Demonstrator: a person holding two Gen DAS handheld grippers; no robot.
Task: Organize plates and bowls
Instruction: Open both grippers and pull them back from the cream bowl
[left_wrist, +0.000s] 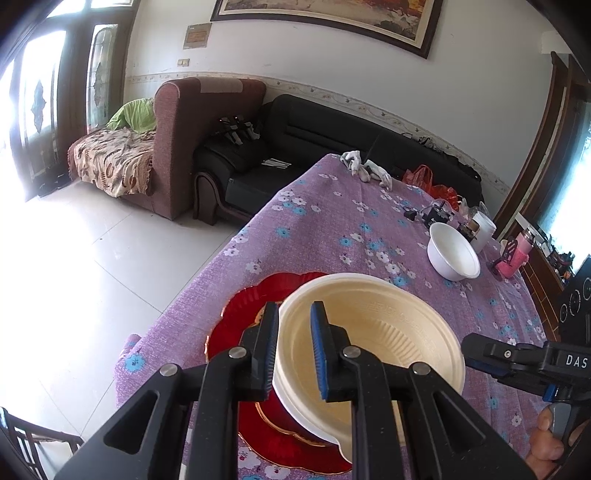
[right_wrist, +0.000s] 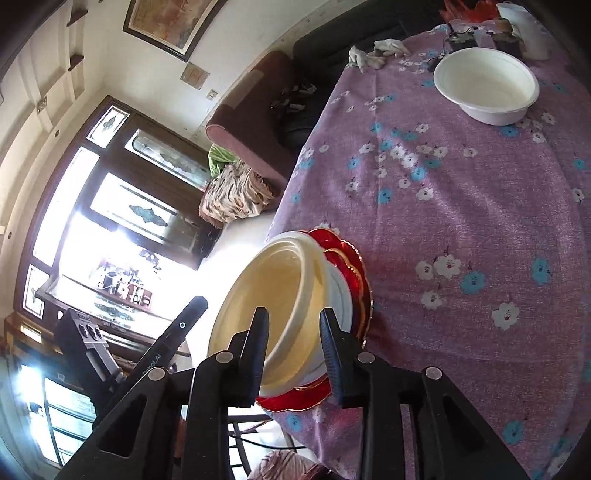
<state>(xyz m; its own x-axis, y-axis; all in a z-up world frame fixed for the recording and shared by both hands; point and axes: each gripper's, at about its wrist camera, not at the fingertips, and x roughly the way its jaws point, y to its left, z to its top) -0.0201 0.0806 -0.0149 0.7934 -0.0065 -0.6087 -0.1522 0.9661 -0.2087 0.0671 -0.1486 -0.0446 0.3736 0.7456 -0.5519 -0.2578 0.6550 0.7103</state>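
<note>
Left wrist view: a cream bowl (left_wrist: 373, 343) sits nested on a white bowl, both resting on a red plate (left_wrist: 243, 317) with a gold scalloped edge, near the corner of a table under a purple flowered cloth (left_wrist: 332, 221). The left gripper (left_wrist: 295, 350) straddles the near rim of the cream bowl: one blue-padded finger stands outside the wall, the other inside the bowl, with the rim in the gap between them. The jaws are narrowly parted around the wall; whether the pads actually press on it I cannot tell. The right gripper (left_wrist: 476, 356) shows at the right edge of this view, beside the bowl's rim, its tips hidden behind the bowl.

In the right wrist view the cream bowl (right_wrist: 269, 295) and red plate (right_wrist: 354, 280) lie directly ahead of the right gripper (right_wrist: 295, 354). Its fingers also bracket the bowl's near rim, one in front of the inside, the other over the outer wall and plate edge. The jaws are partly open, and contact cannot be made out.

Farther across the table, well apart from the stack, stands a second white bowl (right_wrist: 485, 86). Beyond it are white gloves (right_wrist: 373, 51) at the far edge, and a pink bottle (left_wrist: 515, 256) lies near the right side.
</note>
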